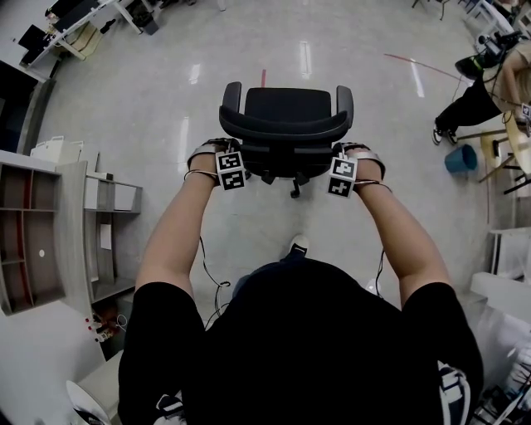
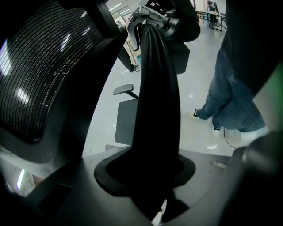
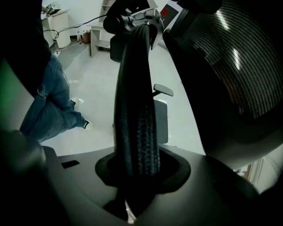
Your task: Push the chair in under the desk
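A black office chair (image 1: pixel 286 124) with a mesh back and two armrests stands on the shiny floor straight ahead, its back toward me. My left gripper (image 1: pixel 219 156) grips the left end of the curved backrest rim (image 1: pixel 282 126). My right gripper (image 1: pixel 352 159) grips the right end. In the left gripper view the black rim (image 2: pixel 155 101) runs between the jaws of the left gripper (image 2: pixel 154 178), which are shut on it, with the mesh (image 2: pixel 40 75) to the left. The right gripper (image 3: pixel 137 176) is likewise shut on the textured rim (image 3: pixel 138 110). No desk stands directly beyond the chair.
A grey shelf unit (image 1: pixel 50 241) stands at the left, and desks (image 1: pixel 75 21) stand at the far left. Another person (image 1: pixel 477 100) sits at the right beside a blue bin (image 1: pixel 460 158). My own jeans-clad legs (image 2: pixel 230 97) are behind the chair.
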{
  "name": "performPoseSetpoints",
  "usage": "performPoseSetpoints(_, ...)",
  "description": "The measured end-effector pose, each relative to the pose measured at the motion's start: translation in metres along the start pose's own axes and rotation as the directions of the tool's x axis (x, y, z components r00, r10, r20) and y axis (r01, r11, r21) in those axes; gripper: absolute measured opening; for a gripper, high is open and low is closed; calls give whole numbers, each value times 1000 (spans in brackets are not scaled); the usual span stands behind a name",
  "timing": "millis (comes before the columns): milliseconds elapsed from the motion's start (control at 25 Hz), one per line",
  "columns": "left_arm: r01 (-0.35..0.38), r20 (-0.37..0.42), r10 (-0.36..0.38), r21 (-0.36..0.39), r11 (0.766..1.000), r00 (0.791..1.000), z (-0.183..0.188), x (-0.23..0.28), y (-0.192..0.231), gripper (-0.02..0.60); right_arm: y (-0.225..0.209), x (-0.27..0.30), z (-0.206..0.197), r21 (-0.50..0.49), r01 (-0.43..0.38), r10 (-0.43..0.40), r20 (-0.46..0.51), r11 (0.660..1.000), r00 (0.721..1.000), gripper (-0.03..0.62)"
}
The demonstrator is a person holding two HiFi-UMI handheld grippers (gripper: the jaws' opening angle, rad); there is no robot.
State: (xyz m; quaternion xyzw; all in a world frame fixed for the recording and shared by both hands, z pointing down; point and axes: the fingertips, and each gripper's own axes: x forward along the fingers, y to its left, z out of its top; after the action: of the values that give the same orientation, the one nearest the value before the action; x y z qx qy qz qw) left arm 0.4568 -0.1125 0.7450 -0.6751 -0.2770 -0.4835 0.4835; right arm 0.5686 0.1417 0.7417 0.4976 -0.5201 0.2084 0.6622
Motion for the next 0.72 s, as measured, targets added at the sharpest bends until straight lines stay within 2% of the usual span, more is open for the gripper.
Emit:
performPoseSetpoints(320,0,-15,-1,-33,999,1000,-9,-7,-18,161,6,-4,8,6,5,-5,-8,1000,1000,109)
performPoseSetpoints(720,-9,-50,2,-127,992,999,-66,-27,-54,157,12,-5,70,-74,-3,6,39,997,999,115)
